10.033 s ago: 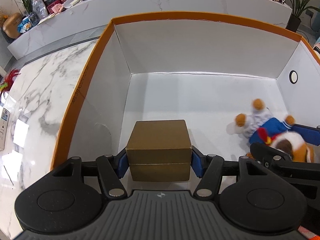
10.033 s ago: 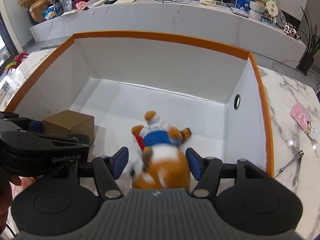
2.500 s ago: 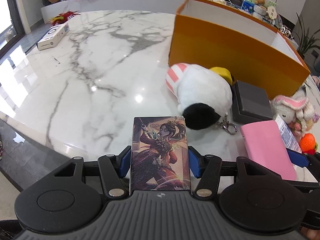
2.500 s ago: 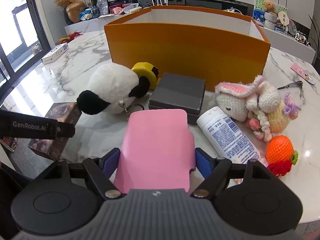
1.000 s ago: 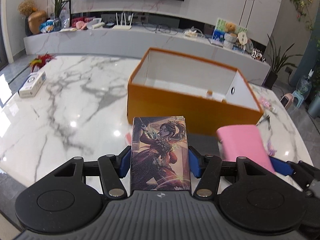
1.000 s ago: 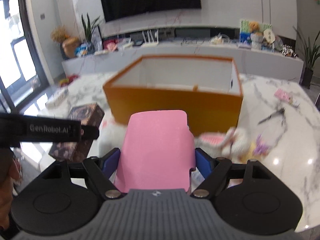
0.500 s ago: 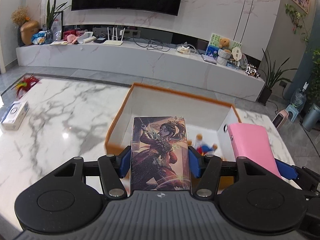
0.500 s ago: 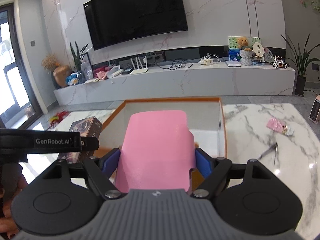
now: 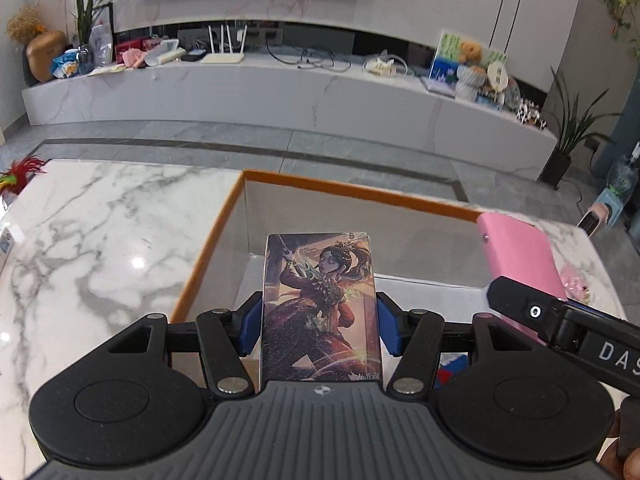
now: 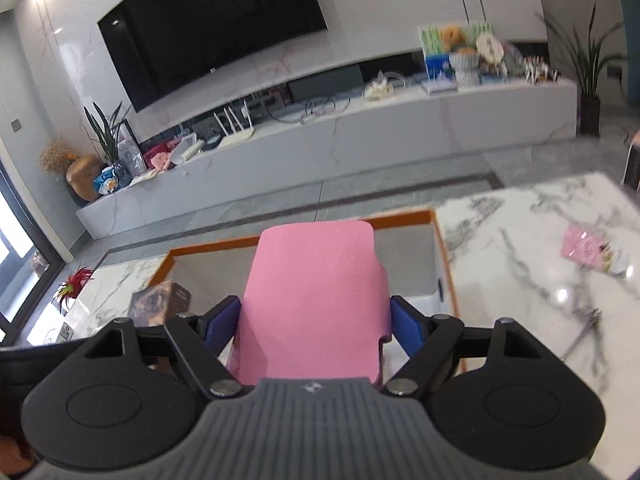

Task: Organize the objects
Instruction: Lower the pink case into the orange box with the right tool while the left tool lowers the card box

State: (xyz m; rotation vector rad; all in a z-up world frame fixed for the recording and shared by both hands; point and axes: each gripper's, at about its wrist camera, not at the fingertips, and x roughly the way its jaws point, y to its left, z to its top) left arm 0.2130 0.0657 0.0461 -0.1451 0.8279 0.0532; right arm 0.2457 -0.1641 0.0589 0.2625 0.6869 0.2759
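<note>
My left gripper (image 9: pixel 319 328) is shut on a flat box printed with a drawn figure, the illustrated box (image 9: pixel 320 308), whose end also shows in the right wrist view (image 10: pixel 160 305). It hangs over the near left part of the orange box (image 9: pixel 360 190), which is white inside. My right gripper (image 10: pixel 316 326) is shut on a pink case (image 10: pixel 316 304), held over the same orange box (image 10: pixel 404 218). From the left wrist view the pink case (image 9: pixel 520 256) sits to the right, over the box's right side. A blue and red bit of the plush toy (image 9: pixel 450 368) shows on the box floor.
The box stands on a white marble table (image 9: pixel 100 248). A pink packet (image 10: pixel 588 248) and a metal tool (image 10: pixel 584 332) lie on the table to the right. A red feathery thing (image 9: pixel 16 174) rests at the table's far left corner. A long low cabinet (image 9: pixel 280 96) runs behind.
Both grippers have travelled forward with their loads, from in front of the orange box to over its open top. The right gripper has rolled, tilting its view.
</note>
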